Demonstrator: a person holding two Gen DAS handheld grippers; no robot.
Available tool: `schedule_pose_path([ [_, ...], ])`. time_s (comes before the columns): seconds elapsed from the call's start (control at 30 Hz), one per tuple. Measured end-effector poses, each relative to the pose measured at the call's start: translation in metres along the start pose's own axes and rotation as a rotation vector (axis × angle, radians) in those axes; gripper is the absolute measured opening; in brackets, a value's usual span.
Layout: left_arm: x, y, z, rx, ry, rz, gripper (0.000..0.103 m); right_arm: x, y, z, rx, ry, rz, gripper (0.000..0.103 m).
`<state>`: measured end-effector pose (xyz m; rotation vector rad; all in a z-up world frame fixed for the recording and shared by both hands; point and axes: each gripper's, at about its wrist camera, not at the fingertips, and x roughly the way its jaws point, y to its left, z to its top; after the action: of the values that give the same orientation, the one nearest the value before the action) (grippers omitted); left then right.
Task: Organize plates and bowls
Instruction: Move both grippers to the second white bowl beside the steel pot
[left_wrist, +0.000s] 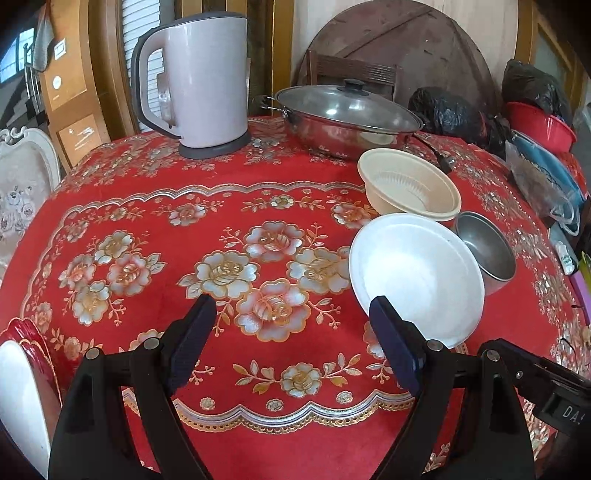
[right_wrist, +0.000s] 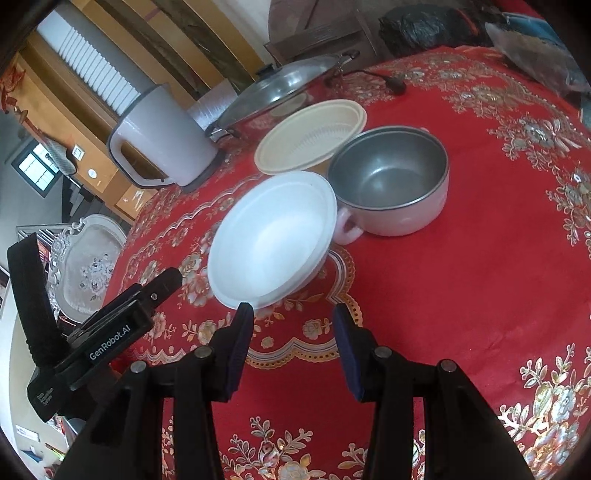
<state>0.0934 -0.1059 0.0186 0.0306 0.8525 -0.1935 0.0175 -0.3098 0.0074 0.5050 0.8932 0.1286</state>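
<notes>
- My left gripper (left_wrist: 291, 314) is nearest in the left wrist view: jaws wide apart over the red flowered tablecloth (left_wrist: 155, 206), nothing between them.
- My right gripper (right_wrist: 293, 314) also holds nothing — its jaws stand partly apart above the cloth, its left fingertip just at the near rim of the white bowl (right_wrist: 273, 236).
- That white bowl sits just beyond both grippers, on the right in the left wrist view.
- Close behind it stand two more: a pink-sided metal-lined bowl (right_wrist: 391, 181) with a handle, and a cream plastic bowl (right_wrist: 314, 136) — the three are crowded together.
- At the left edge of the left wrist view lies a red-rimmed plate (left_wrist: 22, 373), partly cut off.
- Farthest back are a pale kettle (left_wrist: 199, 81) and a lidded steel pot (left_wrist: 347, 114).
</notes>
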Motion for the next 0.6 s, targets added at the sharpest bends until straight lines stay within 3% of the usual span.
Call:
schedule_pose_path([
  [0.6, 0.006, -0.008, 0.019, 0.02, 0.011, -0.037, 0.086, 0.007, -0.005, 0.007, 0.01, 0.009, -0.024, 0.045],
])
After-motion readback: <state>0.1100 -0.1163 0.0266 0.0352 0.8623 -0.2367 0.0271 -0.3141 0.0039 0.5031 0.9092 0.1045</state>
